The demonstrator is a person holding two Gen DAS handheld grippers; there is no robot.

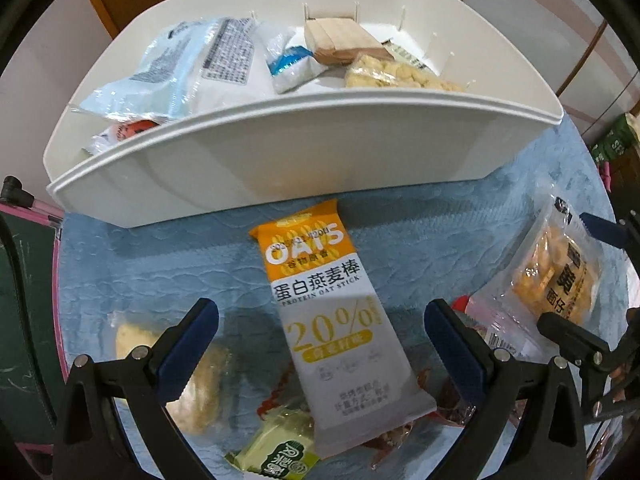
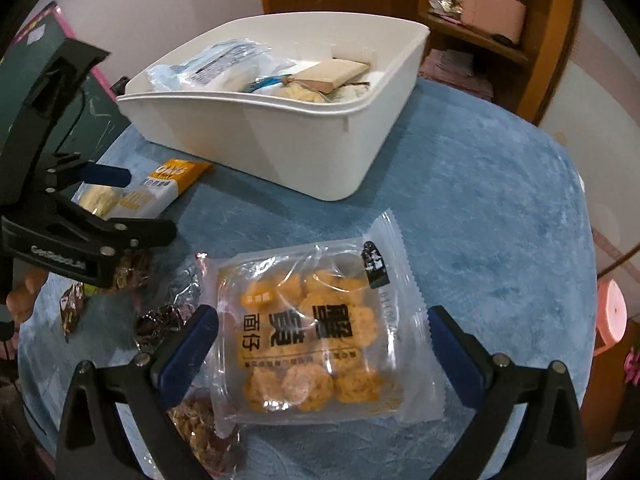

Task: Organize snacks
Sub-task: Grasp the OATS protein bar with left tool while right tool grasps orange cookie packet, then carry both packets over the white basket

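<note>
An orange-and-white oat bar lies on the blue cloth between the wide-open jaws of my left gripper, just in front of the white bin. A clear pack of orange crackers lies between the open jaws of my right gripper. The bin holds several snack packs: a pale blue bag, a tan box, a pack of pale puffs. The cracker pack and the right gripper show at the right of the left wrist view. The left gripper and oat bar show at the left of the right wrist view.
Loose snacks lie on the cloth: a yellowish pastry, a green pack, dark red wrappers and a nut bar. A wooden shelf and door stand behind the table. A pink stool stands at the right.
</note>
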